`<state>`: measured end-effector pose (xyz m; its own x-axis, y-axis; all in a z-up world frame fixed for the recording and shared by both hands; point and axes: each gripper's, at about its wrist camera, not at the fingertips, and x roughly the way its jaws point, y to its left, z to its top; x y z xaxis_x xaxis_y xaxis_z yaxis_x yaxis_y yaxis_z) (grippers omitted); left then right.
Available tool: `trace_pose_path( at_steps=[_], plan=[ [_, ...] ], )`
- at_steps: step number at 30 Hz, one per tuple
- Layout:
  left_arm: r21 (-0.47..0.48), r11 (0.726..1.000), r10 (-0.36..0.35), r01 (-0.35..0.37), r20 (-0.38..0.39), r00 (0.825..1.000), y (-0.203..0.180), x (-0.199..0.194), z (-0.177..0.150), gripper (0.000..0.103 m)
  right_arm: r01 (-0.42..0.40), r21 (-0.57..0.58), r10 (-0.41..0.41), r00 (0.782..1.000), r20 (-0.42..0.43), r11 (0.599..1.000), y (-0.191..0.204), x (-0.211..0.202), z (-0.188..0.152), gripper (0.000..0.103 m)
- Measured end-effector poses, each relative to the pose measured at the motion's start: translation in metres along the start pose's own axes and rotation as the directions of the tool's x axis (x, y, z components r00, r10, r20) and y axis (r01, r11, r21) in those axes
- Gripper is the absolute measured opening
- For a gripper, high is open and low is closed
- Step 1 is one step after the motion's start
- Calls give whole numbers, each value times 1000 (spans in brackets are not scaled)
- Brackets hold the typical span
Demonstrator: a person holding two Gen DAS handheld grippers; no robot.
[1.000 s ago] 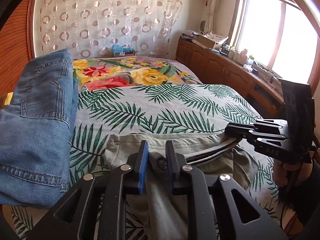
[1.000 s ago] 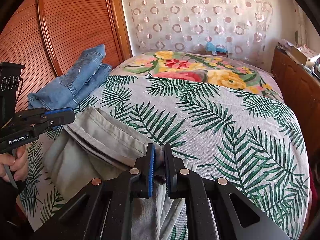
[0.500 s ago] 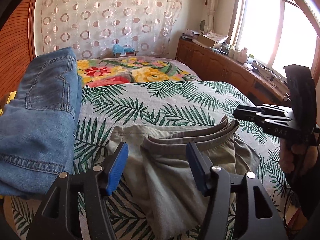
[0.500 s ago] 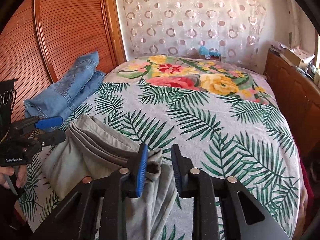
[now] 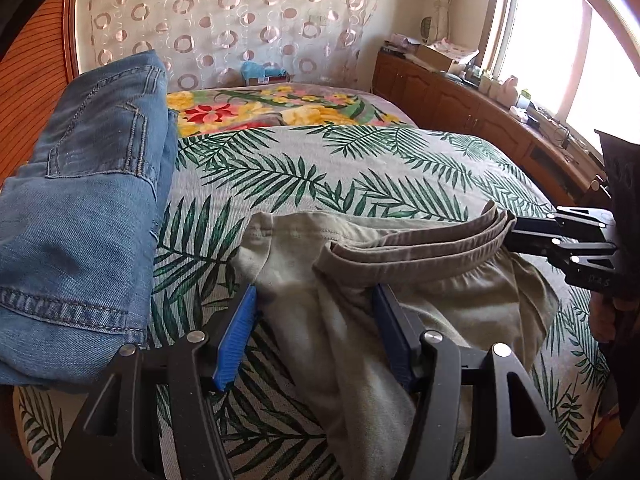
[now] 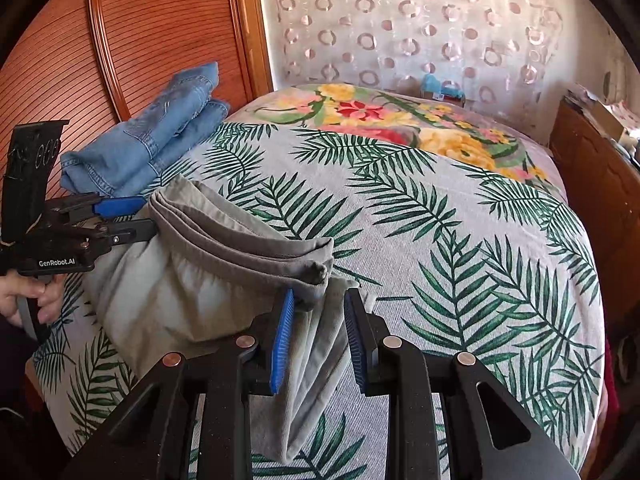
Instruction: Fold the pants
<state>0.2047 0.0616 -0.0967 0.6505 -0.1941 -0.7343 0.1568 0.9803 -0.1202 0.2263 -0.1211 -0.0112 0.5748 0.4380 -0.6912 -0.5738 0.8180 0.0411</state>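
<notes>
Wide bed (image 6: 460,240) under a palm-leaf cover, floral blanket (image 6: 400,120) at the far end, circle-patterned curtain (image 6: 420,20) behind. Folded blue jeans (image 5: 80,220) stacked along the wardrobe-side edge, apart from the work. Grey-green pants (image 5: 380,280) lying at the near edge of the bed, waistband layers doubled over on top and the legs trailing off toward the cameras; rested on the cover, no longer lifted. Both pinches let go within the last second: a second back each set of blue pads was clenched on a waistband corner, now parted. Left gripper (image 5: 316,332) released, jaws standing wide to either side of the near waistband corner, cloth between them but not squeezed. Right gripper (image 6: 318,336) also released, by a narrower gap, its pads flanking the other waistband corner and the hanging fold below it; left-hand pad perhaps brushing the cloth, no clamping visible. Seen from the opposite camera, each tool sits right at its end of the waistband, with a hand (image 6: 24,300) on the handle. Meaning for the task, as a judgement: one fold laid down and dropped in place, waistband stacked fairly evenly, garment not yet compact. Likely next, a fresh grasp lower on the legs to bring them up over the waistband. Some risk of the loose top layer sliding if snagged on withdrawal.
</notes>
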Motion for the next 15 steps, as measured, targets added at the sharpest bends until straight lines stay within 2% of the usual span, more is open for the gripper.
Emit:
trace_pose_path(
  at_steps=[6, 8, 11, 13, 15],
  plan=[
    [-2, 1000, 0, 0, 10, 1000, 2, -2, 1, 61, -38, -13, 38, 999, -12, 999, -1, 16, 13, 26],
    [-2, 1000, 0, 0, 12, 1000, 2, -2, 1, 61, -68, -4, 68, 998, -16, 998, -5, 21, 15, 10],
    [0, 1000, 3, -3, 11, 1000, 3, 0, 0, 61, -86, 12, 86, 996, -3, 996, -9, 25, 18, 5],
    [-3, 1000, 3, -3, 10, 1000, 3, 0, 0, 61, -66, 37, 65, 998, 23, 997, -12, 25, 20, 4],
    [-3, 1000, 6, -5, 15, 1000, 3, -2, 1, 61, -8, 45, 5, 999, 47, 999, -13, 24, 19, 4]
  ],
)
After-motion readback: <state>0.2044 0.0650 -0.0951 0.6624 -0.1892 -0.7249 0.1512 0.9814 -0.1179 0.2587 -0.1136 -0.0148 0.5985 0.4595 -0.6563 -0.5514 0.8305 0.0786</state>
